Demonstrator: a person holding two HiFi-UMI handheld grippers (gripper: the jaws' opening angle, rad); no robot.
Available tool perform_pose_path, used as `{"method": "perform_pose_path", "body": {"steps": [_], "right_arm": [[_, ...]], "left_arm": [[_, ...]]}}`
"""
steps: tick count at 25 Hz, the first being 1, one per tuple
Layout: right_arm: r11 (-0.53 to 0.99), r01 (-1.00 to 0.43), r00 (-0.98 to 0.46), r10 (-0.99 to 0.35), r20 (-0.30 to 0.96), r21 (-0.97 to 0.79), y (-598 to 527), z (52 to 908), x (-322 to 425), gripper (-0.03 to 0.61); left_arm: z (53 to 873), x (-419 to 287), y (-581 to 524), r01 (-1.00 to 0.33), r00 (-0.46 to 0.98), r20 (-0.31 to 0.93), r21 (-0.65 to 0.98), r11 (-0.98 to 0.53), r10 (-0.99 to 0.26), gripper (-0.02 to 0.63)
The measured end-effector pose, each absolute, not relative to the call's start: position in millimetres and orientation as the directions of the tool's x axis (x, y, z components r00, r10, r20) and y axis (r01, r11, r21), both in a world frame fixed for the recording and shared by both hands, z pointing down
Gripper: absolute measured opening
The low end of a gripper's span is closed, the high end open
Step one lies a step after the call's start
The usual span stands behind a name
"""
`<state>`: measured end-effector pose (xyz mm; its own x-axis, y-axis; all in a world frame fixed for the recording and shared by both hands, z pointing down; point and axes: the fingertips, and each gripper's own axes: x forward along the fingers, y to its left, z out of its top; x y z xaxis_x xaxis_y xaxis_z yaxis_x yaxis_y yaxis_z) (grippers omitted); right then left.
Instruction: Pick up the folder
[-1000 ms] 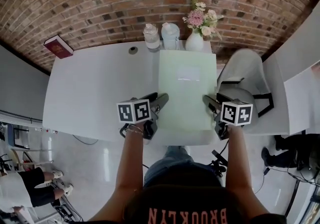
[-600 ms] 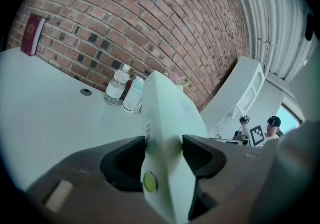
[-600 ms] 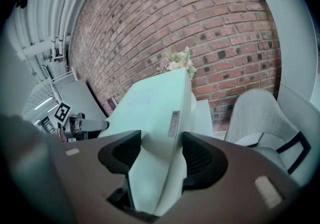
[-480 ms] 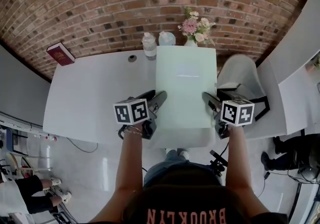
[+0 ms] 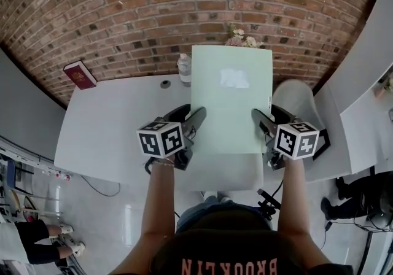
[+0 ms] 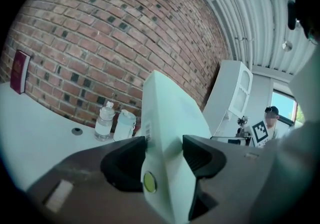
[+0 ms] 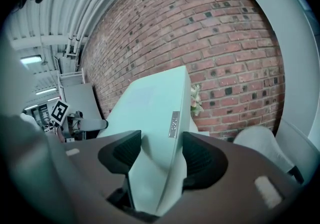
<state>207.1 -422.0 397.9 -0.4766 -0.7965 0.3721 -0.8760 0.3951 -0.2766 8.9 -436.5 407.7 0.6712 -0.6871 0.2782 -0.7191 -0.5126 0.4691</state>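
Observation:
A pale green folder [image 5: 230, 99] hangs in the air above the white table [image 5: 110, 126], tilted with its far end raised. My left gripper [image 5: 198, 119] is shut on its left edge, and in the left gripper view the folder [image 6: 167, 143] fills the gap between the dark pads. My right gripper [image 5: 263, 121] is shut on the right edge; there too the folder [image 7: 155, 118] sits clamped between both pads. A white label shows on the folder's top face.
A red book [image 5: 80, 74] lies at the table's far left corner. A water bottle [image 5: 184, 66] and a vase of flowers [image 5: 241, 39] stand at the back by the brick wall, partly hidden by the folder. A white chair [image 5: 295, 99] stands to the right.
Both grippers have risen together with the folder, lifting it off the table. Its far end now covers the second bottle and most of the vase.

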Motion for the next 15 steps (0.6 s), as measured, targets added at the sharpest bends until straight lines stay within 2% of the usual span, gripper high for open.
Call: {"method": "perform_pose_path", "body": {"steps": [15], "right_arm": [[0.446, -0.889, -0.458, -0.875, 0.156, -0.104, -423, 321, 209, 0.253]], "left_arm": [[342, 11, -441, -0.718, 0.663, 0.094, 0.359, -0.596, -0.742, 0.242]]}}
